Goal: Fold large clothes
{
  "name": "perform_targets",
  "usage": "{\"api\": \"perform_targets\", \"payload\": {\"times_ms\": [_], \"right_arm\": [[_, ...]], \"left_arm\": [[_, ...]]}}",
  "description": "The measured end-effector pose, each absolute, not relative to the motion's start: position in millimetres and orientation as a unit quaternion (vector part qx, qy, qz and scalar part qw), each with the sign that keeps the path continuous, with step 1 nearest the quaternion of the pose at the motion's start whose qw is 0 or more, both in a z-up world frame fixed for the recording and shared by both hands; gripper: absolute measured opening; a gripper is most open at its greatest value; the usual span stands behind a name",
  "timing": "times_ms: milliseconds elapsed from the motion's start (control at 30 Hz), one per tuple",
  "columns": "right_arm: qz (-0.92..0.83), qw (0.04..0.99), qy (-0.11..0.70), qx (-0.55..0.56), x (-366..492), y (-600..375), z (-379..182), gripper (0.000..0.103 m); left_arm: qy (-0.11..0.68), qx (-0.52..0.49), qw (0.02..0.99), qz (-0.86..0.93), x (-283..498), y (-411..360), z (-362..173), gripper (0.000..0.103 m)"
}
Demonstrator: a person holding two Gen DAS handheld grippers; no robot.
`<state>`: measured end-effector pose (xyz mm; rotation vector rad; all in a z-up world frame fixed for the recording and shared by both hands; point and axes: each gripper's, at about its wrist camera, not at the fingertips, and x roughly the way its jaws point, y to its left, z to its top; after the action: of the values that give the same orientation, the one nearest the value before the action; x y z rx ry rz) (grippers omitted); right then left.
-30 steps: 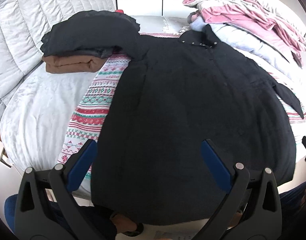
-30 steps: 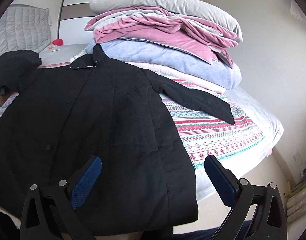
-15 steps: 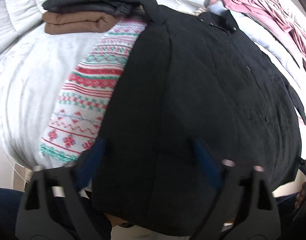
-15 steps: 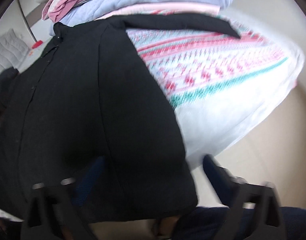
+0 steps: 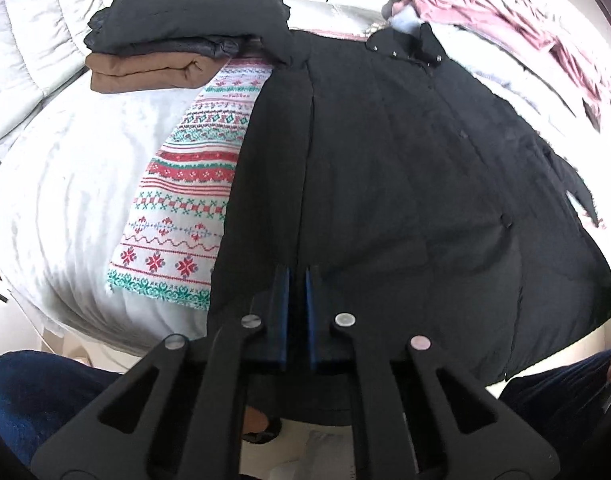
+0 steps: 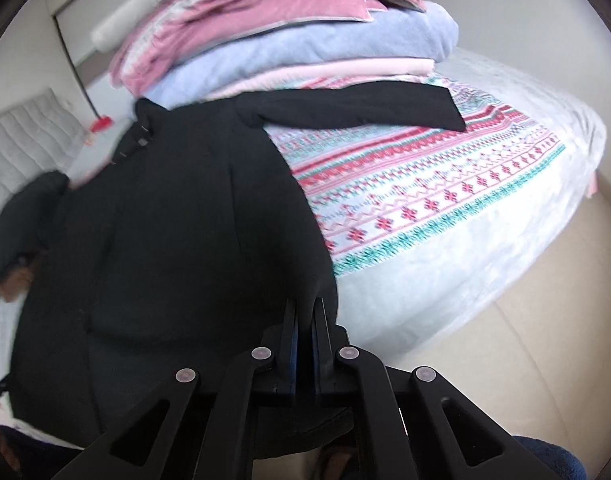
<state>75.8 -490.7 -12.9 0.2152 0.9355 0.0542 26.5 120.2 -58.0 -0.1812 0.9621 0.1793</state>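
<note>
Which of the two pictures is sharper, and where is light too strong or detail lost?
Left wrist view: sharp; the white bedding is overexposed, and the black coat shows little detail. Right wrist view: softer, with blur on the stacked blankets; fisheye bends both.

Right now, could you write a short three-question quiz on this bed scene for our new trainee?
1. True or false: the black coat lies spread over the patterned blanket.
2. What lies directly under the folded dark garment at the far left of the bed? A) a folded brown garment B) a red towel C) a white pillow
3. Fill in: the coat's sleeve stretches out sideways just in front of the stack of ____ and blue bedding.

Key
1. True.
2. A.
3. Pink.

Trainer's note: the left gripper is closing on the coat's hem; the right gripper is shut on the hem near its corner.
</note>
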Motion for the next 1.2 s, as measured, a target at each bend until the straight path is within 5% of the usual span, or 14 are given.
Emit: {"api": "perform_targets", "payload": {"times_ms": [167,267,300,333,433,700,1067,1167,1200], "right_arm": [[0.028,0.879,0.475,0.036,86,-467,-13,0.011],[0.008,0.900,0.432,0.052,96,-481,13,0.051],[-0.007,0.909,0.414,0.056,104,-488,24,0.071],[-0.023,0.919,0.389,0.061,117,-495,38,0.078],[-0.031,0.914,0.396,0.079,163,-507,51,0.078],[-0.037,0.836,0.426,0.344,274,-621,2,0.078],[-0.131,0.777,0.403,0.466,345,-697,-76,0.075],[-0.158,0.773,0.404,0.463,363,-702,-86,0.061],[-0.166,0.776,0.405,0.454,371,-699,-86,0.046]], "left_arm": [[0.467,-0.113,0.870,0.108,30,136,-54,0.020],[0.431,-0.119,0.886,0.121,32,141,-24,0.036],[0.414,-0.116,0.895,0.122,36,141,-11,0.049],[0.395,-0.108,0.903,0.126,44,138,3,0.063],[0.354,-0.085,0.923,0.121,77,124,33,0.083],[0.363,-0.121,0.921,0.070,199,101,22,0.083],[0.442,-0.140,0.882,0.078,279,115,-47,0.083],[0.443,-0.102,0.887,0.087,286,108,-51,0.084],[0.448,-0.096,0.885,0.086,289,107,-55,0.084]]}}
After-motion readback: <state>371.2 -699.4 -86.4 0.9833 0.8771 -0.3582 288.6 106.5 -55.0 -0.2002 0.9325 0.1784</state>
